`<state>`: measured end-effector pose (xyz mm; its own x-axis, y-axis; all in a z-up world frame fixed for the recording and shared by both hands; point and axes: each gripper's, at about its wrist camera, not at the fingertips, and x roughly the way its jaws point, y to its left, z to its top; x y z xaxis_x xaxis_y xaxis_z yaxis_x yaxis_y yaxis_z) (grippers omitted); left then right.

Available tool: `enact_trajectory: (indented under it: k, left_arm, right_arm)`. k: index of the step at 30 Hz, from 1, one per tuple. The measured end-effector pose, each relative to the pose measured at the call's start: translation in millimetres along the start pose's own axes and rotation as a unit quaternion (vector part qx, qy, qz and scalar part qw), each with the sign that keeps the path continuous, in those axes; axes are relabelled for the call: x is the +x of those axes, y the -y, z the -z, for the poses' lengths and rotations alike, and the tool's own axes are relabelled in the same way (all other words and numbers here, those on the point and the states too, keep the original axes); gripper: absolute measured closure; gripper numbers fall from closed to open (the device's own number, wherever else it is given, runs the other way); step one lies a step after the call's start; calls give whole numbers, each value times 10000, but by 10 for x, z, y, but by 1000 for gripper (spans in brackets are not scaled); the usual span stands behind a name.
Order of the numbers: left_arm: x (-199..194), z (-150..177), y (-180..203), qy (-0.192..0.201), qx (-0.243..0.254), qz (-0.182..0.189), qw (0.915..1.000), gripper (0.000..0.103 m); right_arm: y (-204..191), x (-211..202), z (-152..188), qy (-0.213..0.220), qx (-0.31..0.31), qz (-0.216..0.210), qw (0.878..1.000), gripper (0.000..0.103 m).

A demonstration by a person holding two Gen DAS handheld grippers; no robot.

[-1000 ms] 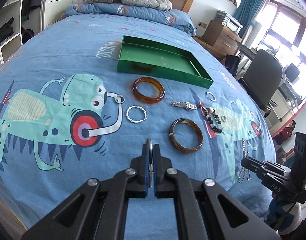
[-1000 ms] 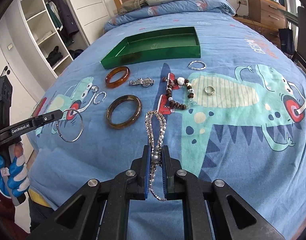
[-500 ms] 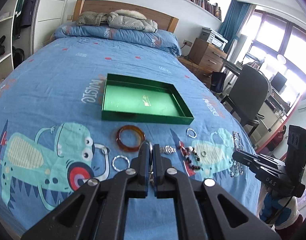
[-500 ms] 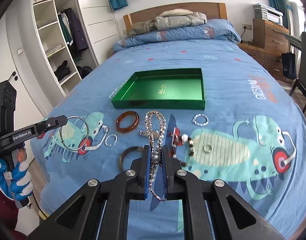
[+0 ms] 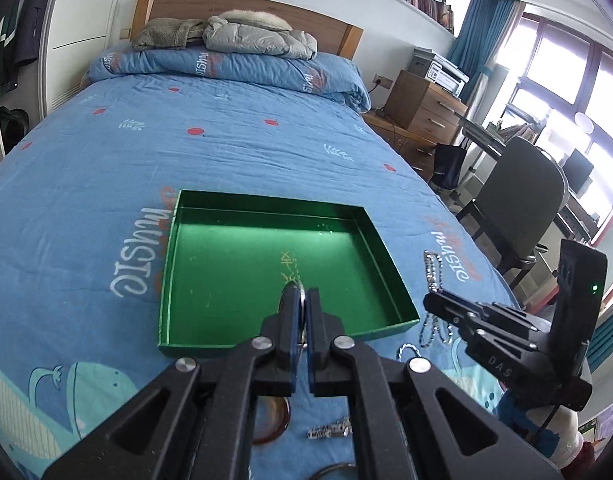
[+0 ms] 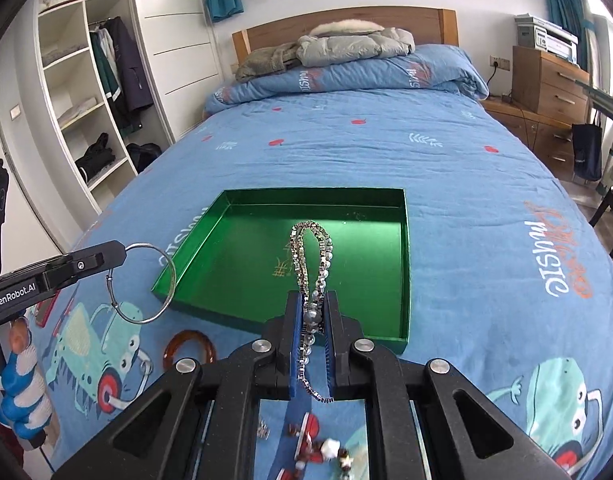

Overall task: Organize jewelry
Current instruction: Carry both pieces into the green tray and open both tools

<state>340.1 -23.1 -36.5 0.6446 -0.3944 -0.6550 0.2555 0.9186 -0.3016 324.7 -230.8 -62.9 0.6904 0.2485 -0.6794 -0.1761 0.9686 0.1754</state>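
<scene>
A green tray (image 5: 390, 272) (image 6: 405, 264) lies on the blue bed. My left gripper (image 5: 301, 300) is shut on a thin silver hoop bangle (image 6: 146, 280), seen edge-on in the left wrist view (image 5: 302, 292), and holds it over the tray's near left corner. My right gripper (image 6: 311, 312) is shut on a silver chain necklace (image 6: 312, 256) that loops up above the tray's near edge; it also shows in the left wrist view (image 5: 432, 276), at the tray's right side. The tray's floor looks bare.
On the bed below the tray lie an amber bangle (image 6: 190, 350) (image 5: 272, 426), a small silver bracelet (image 5: 330, 432), a silver ring bracelet (image 5: 410, 350) and a beaded bracelet (image 6: 326, 452). A dark office chair (image 5: 522, 204) and wooden drawers (image 5: 422, 108) stand on the right, wardrobe shelves (image 6: 86, 92) on the left.
Both grippers have moved forward and up toward the green tray, carrying the hoop bangle and the chain necklace. The loose jewelry has dropped below the frame.
</scene>
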Motion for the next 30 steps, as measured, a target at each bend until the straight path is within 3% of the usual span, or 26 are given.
enact_trajectory:
  k: [4, 8, 16, 25, 30]
  left_arm:
    - [406, -184, -20, -160, -220, 280, 9992, 101]
    - [759, -246, -175, -348, -454, 262, 9980, 101]
    - [1089, -161, -682, -542, -786, -287, 9950, 100]
    - [1355, 66, -873, -936, -694, -909, 9890, 100]
    - [1328, 54, -822, -950, -576, -1114, 9875, 99]
  right_arm:
    - [129, 445, -106, -216, 110, -4, 9997, 93]
    - [246, 814, -127, -515, 195, 73, 9985, 93]
    - [398, 1167, -76, -890, 172, 303, 9954, 93]
    - [392, 1319, -79, -1044, 88, 410, 9937, 89]
    - [362, 1265, -53, -1043, 19, 408, 9937, 67]
